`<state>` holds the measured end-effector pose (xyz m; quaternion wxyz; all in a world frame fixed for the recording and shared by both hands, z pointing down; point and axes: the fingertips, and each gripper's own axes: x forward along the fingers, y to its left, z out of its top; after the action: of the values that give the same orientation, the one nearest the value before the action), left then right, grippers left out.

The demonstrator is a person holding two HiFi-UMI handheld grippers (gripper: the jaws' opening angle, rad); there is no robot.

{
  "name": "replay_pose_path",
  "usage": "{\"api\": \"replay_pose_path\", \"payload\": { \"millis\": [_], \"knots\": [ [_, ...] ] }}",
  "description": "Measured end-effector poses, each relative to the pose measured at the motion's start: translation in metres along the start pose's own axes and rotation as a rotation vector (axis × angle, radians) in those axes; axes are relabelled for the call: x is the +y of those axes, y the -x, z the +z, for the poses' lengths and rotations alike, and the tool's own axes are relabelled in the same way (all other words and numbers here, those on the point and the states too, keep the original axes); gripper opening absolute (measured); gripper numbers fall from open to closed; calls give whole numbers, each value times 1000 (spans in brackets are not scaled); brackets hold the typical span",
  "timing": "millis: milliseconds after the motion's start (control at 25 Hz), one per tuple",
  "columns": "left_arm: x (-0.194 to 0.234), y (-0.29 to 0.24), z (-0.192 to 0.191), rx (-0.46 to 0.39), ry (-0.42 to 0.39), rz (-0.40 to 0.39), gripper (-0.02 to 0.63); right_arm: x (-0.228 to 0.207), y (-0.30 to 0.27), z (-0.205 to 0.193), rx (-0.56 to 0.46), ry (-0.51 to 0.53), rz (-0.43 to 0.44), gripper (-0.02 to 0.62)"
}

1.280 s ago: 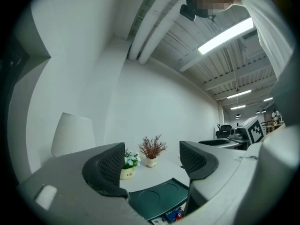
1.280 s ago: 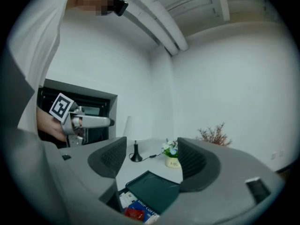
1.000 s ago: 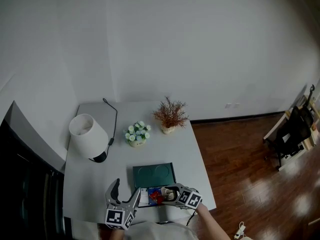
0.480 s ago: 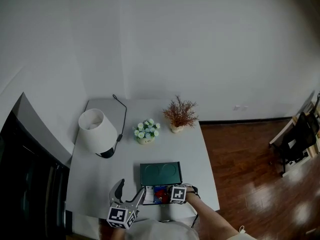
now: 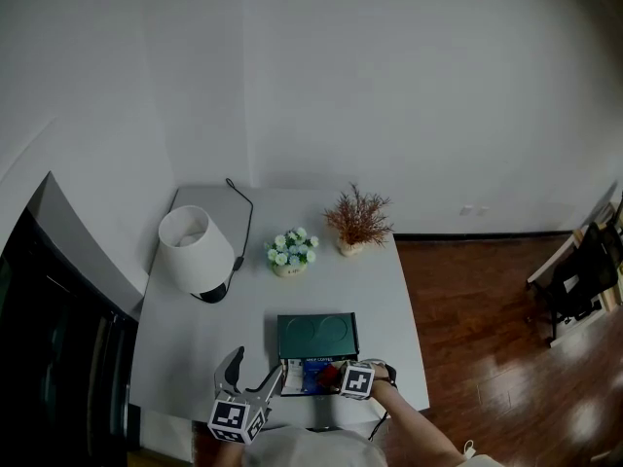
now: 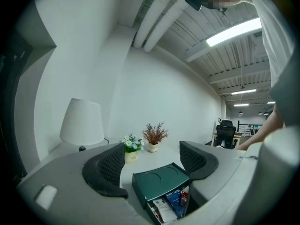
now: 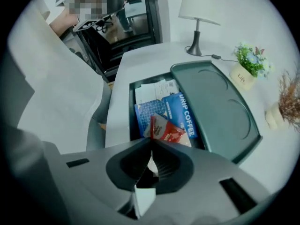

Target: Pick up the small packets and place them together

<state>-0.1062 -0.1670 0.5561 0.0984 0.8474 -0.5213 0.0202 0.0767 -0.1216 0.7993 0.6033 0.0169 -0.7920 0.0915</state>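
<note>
A dark green box lies on the white table, its drawer pulled out toward me. Inside lie a blue drip coffee packet, a white packet and a red packet. My right gripper is shut on the near edge of the red packet, which tilts up over the blue one. In the head view that gripper sits over the drawer. My left gripper hangs open to the left of the drawer with nothing in it; between its jaws I see the box.
A white lamp with a black cable stands at the back left. A small pot of pale flowers and a pot of dried reddish twigs stand behind the box. The table's right edge borders a wooden floor.
My right gripper's jaws have closed on the red packet in the drawer. The left gripper has stayed beside the drawer, still open. The head view has shifted slightly.
</note>
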Motion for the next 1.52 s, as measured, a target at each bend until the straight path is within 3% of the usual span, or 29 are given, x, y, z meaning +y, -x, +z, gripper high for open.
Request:
{"api": "replay_pose_path", "payload": {
  "millis": [160,280,520,600,680,960,1000,1280,1320,1400,1520],
  "knots": [
    [0,-2,0,-2,7,-8,350,-8,29,7,-116,-94,-32,11],
    [2,-3,0,-3,9,-7,350,-20,52,25,-289,-250,-24,11],
    [10,-2,2,-12,19,15,350,-62,109,104,-924,-798,278,11],
    [14,0,2,-14,21,26,350,-81,108,120,-1036,-941,336,11],
    [19,2,2,-16,23,38,350,-93,89,128,-1014,-998,330,11],
    [32,11,4,-28,26,85,350,-102,15,125,-663,-994,218,15],
    [33,12,4,-26,23,91,350,-102,10,123,-628,-979,198,54],
    [41,17,1,-20,26,110,350,-112,10,119,-568,-920,23,60],
    [41,17,1,-20,25,108,350,-113,10,121,-577,-918,8,98],
    [42,16,0,-18,25,106,350,-114,11,125,-596,-908,-1,457],
    [40,15,0,-26,33,98,350,-111,27,125,-647,-867,-42,466]
  ]
}}
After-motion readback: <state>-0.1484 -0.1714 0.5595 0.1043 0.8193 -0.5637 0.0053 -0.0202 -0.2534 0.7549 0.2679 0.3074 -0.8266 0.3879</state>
